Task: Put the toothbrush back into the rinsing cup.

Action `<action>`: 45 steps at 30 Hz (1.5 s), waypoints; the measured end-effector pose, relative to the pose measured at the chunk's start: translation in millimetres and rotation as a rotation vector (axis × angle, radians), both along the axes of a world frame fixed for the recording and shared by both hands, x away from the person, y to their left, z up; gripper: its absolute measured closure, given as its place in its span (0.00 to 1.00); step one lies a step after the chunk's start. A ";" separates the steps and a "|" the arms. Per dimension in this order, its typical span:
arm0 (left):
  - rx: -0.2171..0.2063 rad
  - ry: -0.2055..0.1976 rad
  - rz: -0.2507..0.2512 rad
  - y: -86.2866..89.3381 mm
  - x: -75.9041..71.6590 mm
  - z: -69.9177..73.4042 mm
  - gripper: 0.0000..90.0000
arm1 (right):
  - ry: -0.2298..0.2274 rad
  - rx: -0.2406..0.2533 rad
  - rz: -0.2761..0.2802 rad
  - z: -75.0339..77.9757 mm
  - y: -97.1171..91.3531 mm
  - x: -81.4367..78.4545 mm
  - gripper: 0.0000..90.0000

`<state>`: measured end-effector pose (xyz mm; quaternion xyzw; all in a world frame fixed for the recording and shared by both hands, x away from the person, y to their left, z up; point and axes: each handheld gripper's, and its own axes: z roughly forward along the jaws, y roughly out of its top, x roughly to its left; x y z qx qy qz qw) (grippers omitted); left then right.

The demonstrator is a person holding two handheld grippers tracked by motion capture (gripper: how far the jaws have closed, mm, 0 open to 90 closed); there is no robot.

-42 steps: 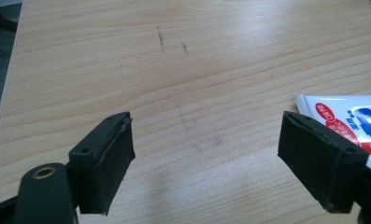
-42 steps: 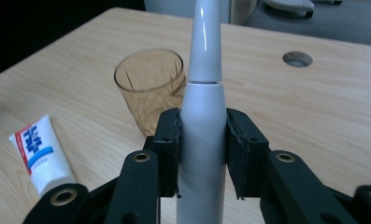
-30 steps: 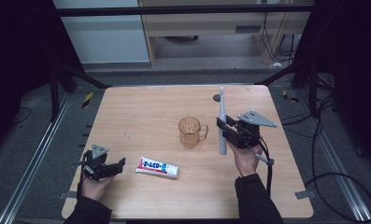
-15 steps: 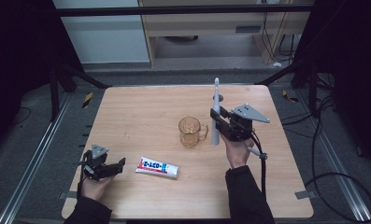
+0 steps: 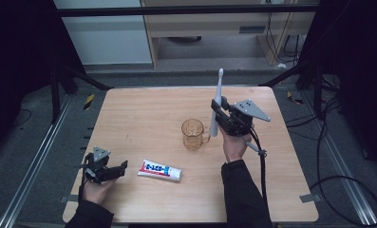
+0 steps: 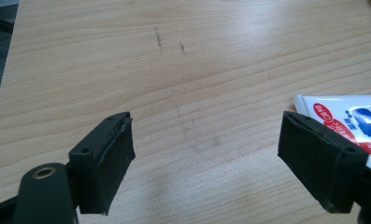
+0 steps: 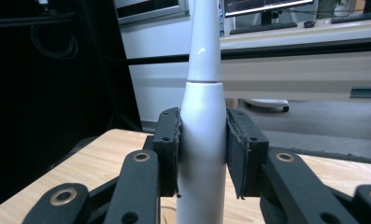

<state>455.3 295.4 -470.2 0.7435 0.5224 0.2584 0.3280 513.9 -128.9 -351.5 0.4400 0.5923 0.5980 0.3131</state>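
We see the right gripper shifted — a second ago it sat at the table's right side, well right of the amber glass mug; now it is closer in, just beside the mug's handle side and a bit farther up the table. The electric toothbrush clamped in it went along: its lower end now hangs right next to the mug, its head crosses past the table's far edge in the high view. The forearm behind it swung in toward the middle too.
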 end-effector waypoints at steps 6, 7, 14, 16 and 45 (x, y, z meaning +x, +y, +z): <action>-0.002 0.000 0.000 0.4 0.1 0.1 0.19 | -0.022 0.021 -0.011 0.7 8.1 9.2 0.75; -0.002 0.000 0.000 0.4 0.1 0.1 0.19 | -0.027 0.019 -0.014 0.5 9.7 10.6 0.75; -0.002 -0.001 -0.004 0.0 0.2 0.2 0.20 | -0.039 0.026 -0.002 -0.8 19.3 17.3 0.75; 0.001 0.000 -0.007 -0.3 0.0 0.4 0.20 | -0.040 0.027 -0.003 -0.7 22.6 19.2 0.75; 0.001 -0.004 -0.005 0.1 0.0 0.8 0.20 | -0.007 0.008 -0.003 -27.8 49.0 39.6 0.75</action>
